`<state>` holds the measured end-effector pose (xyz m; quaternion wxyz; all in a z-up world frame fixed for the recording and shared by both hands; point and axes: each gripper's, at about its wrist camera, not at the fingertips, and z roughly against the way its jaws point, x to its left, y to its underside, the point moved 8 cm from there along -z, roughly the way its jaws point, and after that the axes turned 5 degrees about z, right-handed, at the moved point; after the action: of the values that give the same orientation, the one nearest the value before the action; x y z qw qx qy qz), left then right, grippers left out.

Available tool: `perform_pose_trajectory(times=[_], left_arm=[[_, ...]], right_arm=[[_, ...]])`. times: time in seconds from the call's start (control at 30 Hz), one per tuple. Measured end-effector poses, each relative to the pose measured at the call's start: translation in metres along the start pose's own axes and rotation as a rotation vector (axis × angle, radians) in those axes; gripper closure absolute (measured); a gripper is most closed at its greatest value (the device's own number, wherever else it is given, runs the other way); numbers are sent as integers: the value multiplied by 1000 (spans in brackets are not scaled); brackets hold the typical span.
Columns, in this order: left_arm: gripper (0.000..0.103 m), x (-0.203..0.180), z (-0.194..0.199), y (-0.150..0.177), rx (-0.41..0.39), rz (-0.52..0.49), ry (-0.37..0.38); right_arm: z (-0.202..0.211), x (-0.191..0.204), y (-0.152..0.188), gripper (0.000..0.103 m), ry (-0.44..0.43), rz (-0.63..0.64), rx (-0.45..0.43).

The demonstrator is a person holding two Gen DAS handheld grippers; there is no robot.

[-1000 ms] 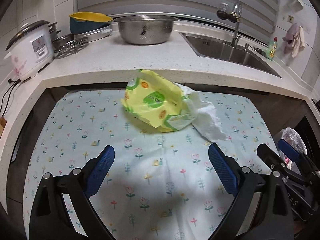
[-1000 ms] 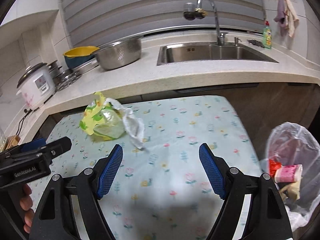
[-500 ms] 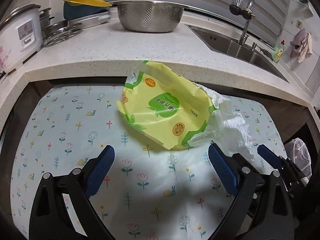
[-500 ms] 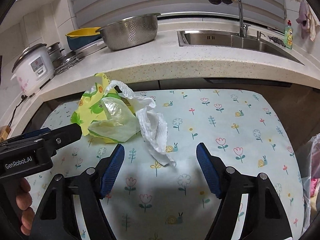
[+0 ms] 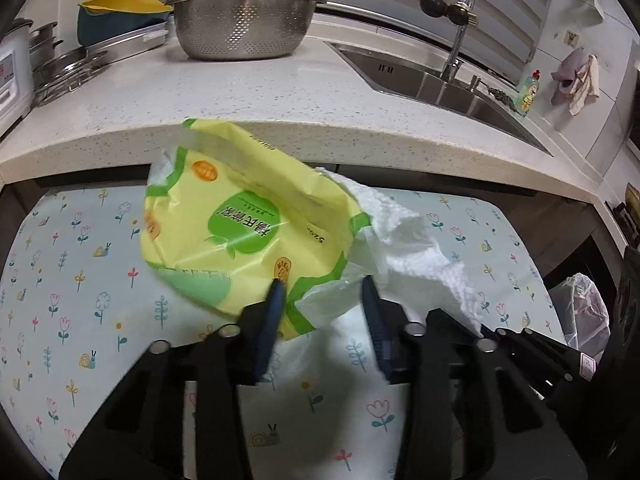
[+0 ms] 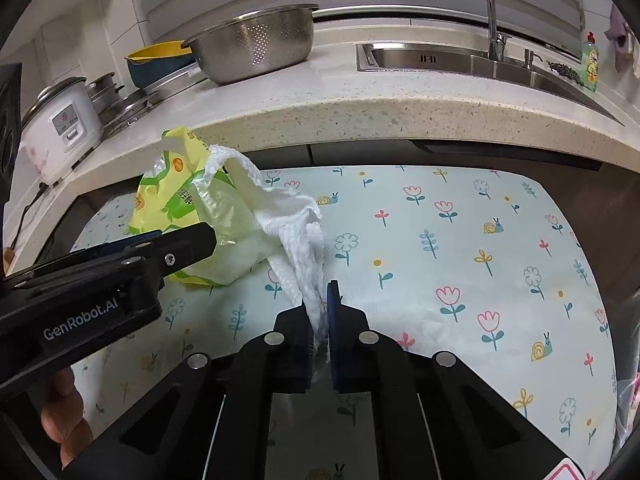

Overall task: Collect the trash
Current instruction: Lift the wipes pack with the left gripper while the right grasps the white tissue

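The yellow-green wrapper (image 5: 248, 228) is seen on the floral-cloth table (image 6: 460, 248), with a white paper towel (image 6: 298, 236) trailing from it. The right tool (image 6: 319, 312) is clamped together on the paper towel's end. The left tool (image 5: 322, 292) is partly closed around the wrapper's near edge. "GenRobot.AI" is read on the left tool's body; wrapper print is Chinese, plus "520".

A crumpled plastic wrapper (image 5: 248, 224) is showing bright yellow with green patches and small orange dots, and beside it to the right a quilted paper towel (image 6: 298, 240) is showing plain white. Under both, a pale blue cloth (image 6: 460, 248) is displaying pink tulips, yellow flowers and little snails. On the far speckled beige stone counter (image 5: 240, 92), a perforated steel bowl (image 5: 240, 24) is gleaming silver.
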<state>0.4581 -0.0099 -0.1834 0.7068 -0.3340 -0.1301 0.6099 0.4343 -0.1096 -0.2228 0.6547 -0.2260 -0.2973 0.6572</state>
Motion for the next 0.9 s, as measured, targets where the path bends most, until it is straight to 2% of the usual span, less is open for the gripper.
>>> perform_pose_trajectory(times=[0.03, 0.1, 0.43, 0.7, 0.87, 0.9], left_arm=[[89, -3, 1, 0, 2, -12, -4], [97, -7, 4, 3, 9, -17, 5], [100, -18, 52, 15, -20, 2, 24], [100, -58, 97, 27, -35, -31, 45], [100, -80, 120, 33, -55, -43, 52], [99, -82, 124, 34, -60, -45, 49]], right_arm=[[2, 0, 0, 99, 3, -1, -3], [6, -2, 1, 99, 1, -12, -4], [61, -16, 5, 99, 11, -57, -52], [125, -37, 7, 99, 48, -86, -105], [148, -54, 17, 99, 60, -107, -103], [150, -57, 19, 96, 62, -115, -105]])
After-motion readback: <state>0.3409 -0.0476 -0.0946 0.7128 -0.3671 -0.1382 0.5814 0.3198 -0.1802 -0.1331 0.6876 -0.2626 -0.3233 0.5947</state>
